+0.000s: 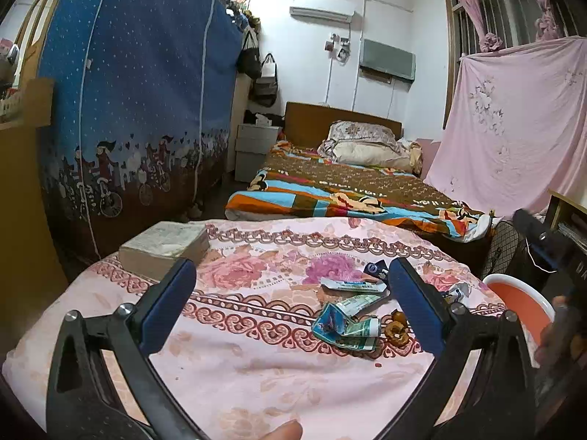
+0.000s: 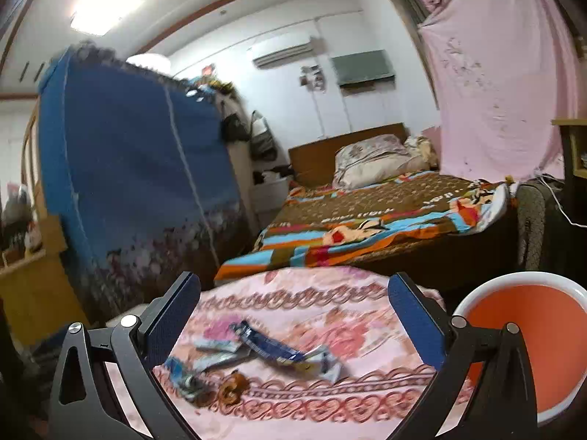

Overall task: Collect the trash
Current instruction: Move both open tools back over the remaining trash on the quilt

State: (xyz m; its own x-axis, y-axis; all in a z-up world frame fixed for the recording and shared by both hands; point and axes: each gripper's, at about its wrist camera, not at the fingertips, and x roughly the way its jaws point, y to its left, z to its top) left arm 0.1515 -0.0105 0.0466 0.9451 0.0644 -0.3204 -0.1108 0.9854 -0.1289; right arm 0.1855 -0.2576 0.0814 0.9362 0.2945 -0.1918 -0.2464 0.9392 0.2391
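Both grippers' fingers spread wide, wrappers on tablecloth just beyond

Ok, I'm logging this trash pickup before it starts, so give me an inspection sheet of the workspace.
Surface: table under a pink floral cloth.
Job's things: crumpled wrappers and brown food scraps lie together on the cloth; an orange bin with a white rim stands off the table's right side.
Clutter: a thick book lies at the table's far left.
Grippers: left gripper open and empty, above the cloth; right gripper open and empty, the wrappers ahead of it.
Cables: a white cable beside the shelf at right.
Surroundings: bed with a striped blanket, blue fabric wardrobe, pink sheet hung over the window.
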